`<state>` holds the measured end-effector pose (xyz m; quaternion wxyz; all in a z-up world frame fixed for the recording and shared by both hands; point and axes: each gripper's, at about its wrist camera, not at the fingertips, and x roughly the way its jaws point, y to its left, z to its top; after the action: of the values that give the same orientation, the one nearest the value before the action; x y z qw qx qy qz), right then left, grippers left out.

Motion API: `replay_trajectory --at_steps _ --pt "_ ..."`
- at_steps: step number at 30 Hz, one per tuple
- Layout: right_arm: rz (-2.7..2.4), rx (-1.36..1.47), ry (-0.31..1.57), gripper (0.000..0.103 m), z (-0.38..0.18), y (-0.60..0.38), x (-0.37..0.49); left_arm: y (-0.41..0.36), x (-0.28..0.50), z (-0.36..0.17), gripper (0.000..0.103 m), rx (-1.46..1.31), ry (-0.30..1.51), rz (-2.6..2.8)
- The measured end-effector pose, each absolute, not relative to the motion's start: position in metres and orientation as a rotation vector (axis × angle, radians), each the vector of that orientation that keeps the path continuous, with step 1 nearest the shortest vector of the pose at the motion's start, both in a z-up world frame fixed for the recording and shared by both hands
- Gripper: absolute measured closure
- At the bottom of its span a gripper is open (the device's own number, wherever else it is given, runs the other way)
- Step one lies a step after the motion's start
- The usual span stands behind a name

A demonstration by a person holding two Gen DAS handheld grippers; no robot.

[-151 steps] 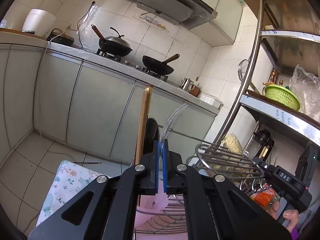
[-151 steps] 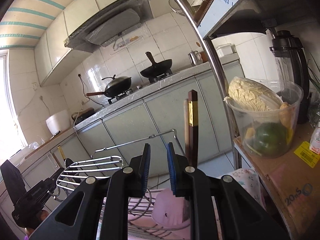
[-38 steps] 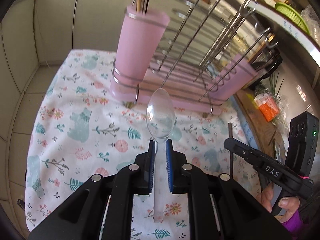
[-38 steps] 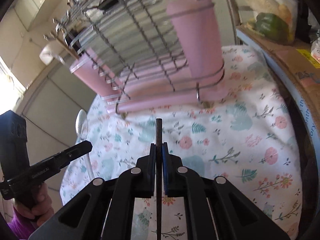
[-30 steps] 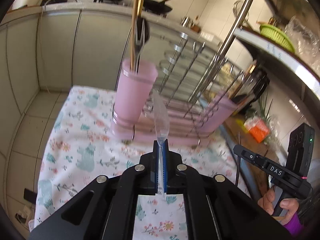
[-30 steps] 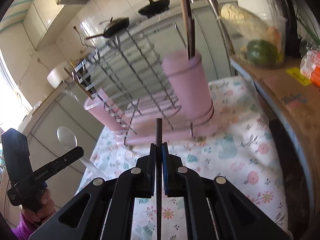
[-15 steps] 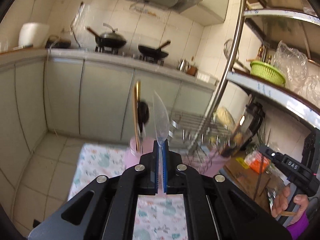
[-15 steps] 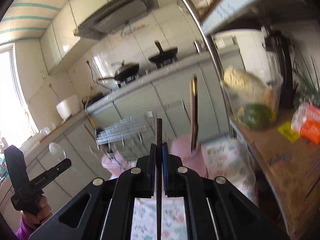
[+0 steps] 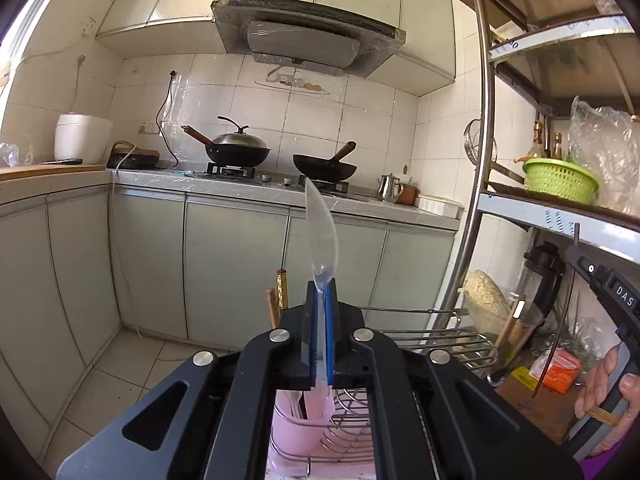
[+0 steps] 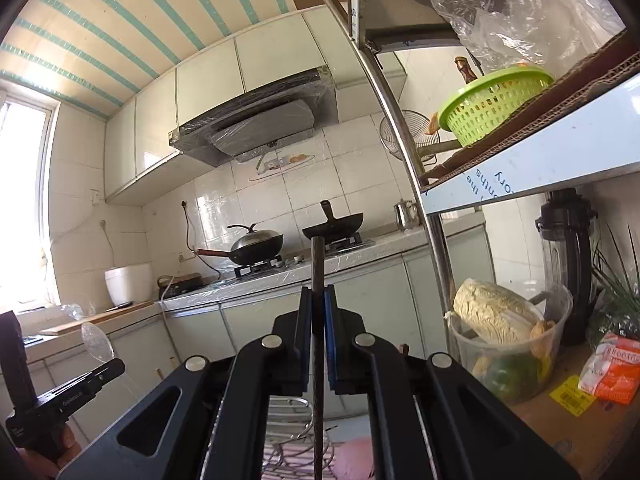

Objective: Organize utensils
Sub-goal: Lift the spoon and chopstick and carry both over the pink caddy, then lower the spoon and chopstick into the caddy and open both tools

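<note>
Your left gripper (image 9: 319,300) is clamped on the handle of a clear plastic spoon (image 9: 321,236), whose long axis runs upright out of the blue pads, bowl at the top and turned edge-on to the camera. Just below it sits the pink utensil cup (image 9: 298,426) of the wire dish rack (image 9: 420,340), with wooden chopsticks (image 9: 276,304) standing in it. To the right, your right gripper (image 10: 319,308) is closed on a dark chopstick (image 10: 318,300), which also stands upright, its tip pointing up toward the stove and its lower end running down past the jaws above the rack.
</note>
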<state>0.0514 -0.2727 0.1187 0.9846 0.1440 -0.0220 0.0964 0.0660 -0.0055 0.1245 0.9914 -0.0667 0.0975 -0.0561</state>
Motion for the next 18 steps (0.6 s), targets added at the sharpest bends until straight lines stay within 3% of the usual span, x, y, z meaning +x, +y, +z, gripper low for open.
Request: replay_trajectory --at_steps 7,18 --pt "0.157 0.200 -0.064 0.097 0.101 -0.254 0.087 -0.014 0.092 0.107 0.101 -0.063 0.213 -0.090" --pt "0.148 0.180 0.056 0.097 0.067 -0.249 0.115 -0.011 0.115 0.079 0.101 -0.043 0.322 -0.122"
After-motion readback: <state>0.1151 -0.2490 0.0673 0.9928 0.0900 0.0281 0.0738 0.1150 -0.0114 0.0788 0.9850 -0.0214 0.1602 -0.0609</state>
